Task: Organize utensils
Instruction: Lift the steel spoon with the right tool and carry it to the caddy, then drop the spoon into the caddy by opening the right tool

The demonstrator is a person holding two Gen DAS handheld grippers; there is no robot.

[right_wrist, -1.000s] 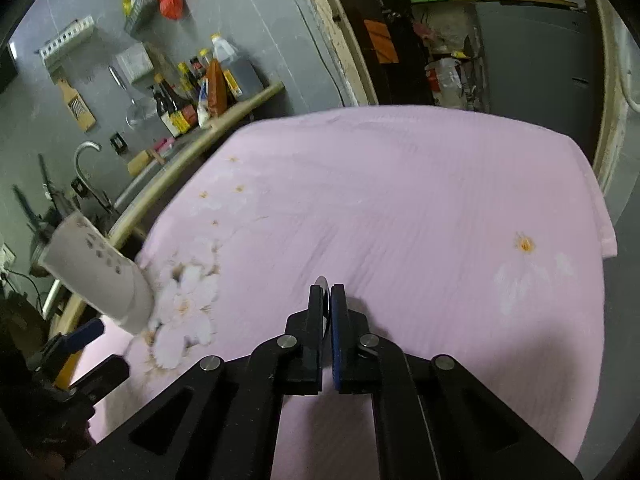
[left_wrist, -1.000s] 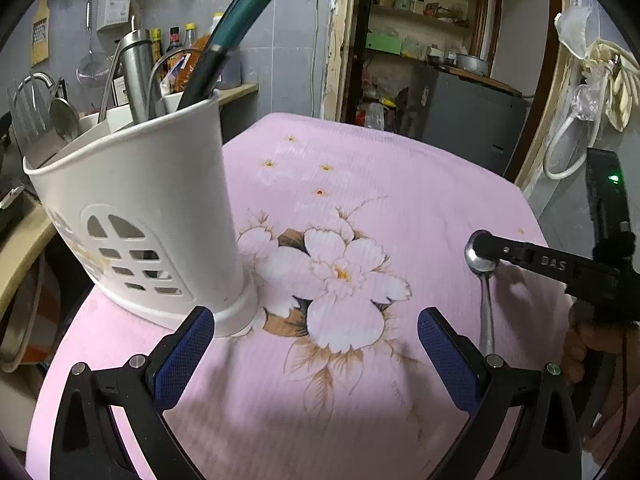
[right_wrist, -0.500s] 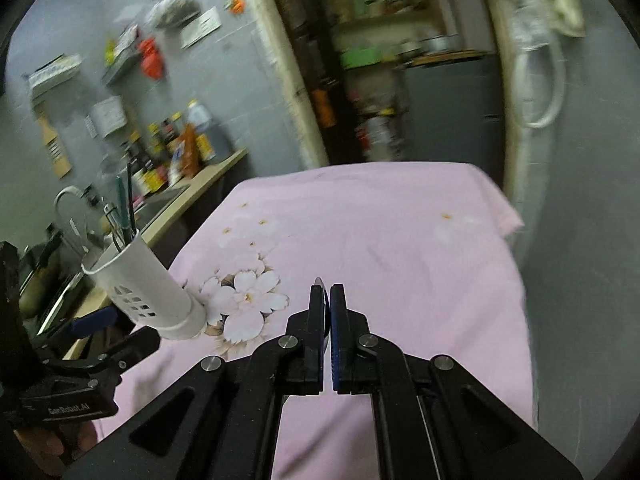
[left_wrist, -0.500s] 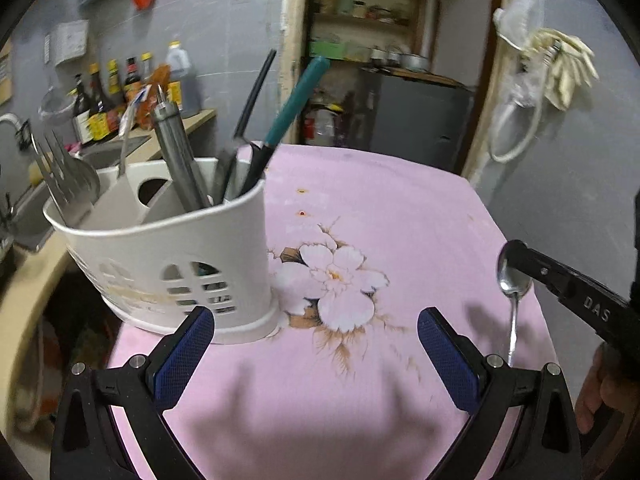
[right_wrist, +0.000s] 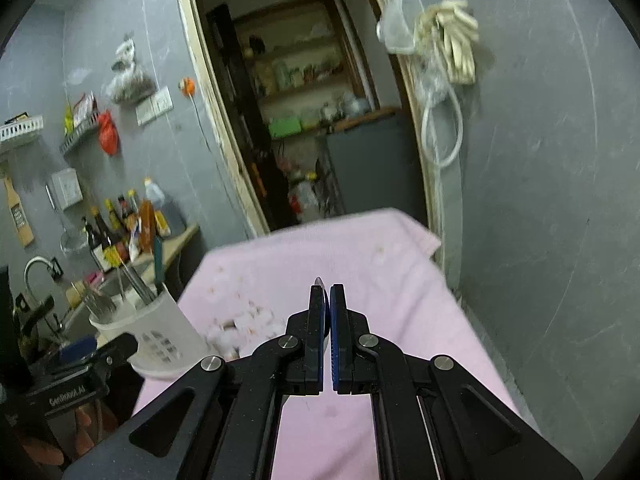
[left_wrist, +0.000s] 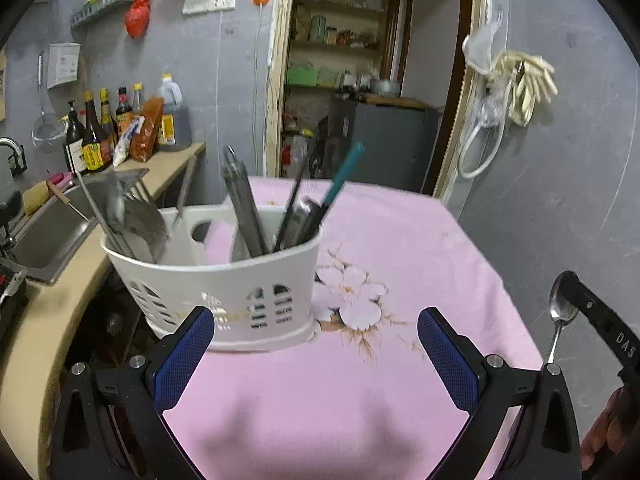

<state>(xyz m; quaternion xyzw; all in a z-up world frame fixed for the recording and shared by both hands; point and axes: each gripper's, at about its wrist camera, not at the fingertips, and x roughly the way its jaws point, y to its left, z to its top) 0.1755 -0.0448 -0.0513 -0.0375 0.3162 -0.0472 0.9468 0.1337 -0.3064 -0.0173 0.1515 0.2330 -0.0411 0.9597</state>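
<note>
Your right gripper (right_wrist: 328, 292) is clamped tight on a spoon (left_wrist: 561, 312), and in the left wrist view you can see it at the right edge of the frame: the bowl pinched at the gripper's tip, the handle hanging down over the edge of the pink flowered cloth (left_wrist: 400, 248). From the right wrist view only a sliver of metal pokes up between the closed blue pads at centre frame, so the spoon is hard to make out there. Your left gripper (left_wrist: 316, 344) stands wide, nothing between its blue pads, framing the bottom of its own view. The white utensil holder (left_wrist: 224, 280) sits on the cloth at left of centre, just beyond the left pad, with a ladle (left_wrist: 136, 224), a steel handle (left_wrist: 244, 208) and a teal-handled tool (left_wrist: 340, 176) standing in its compartments. In the right wrist view that same holder shows at lower left, well apart from the spoon you hold. A sink (left_wrist: 48, 232) and bottles (left_wrist: 96, 132) line the counter at far left.
</note>
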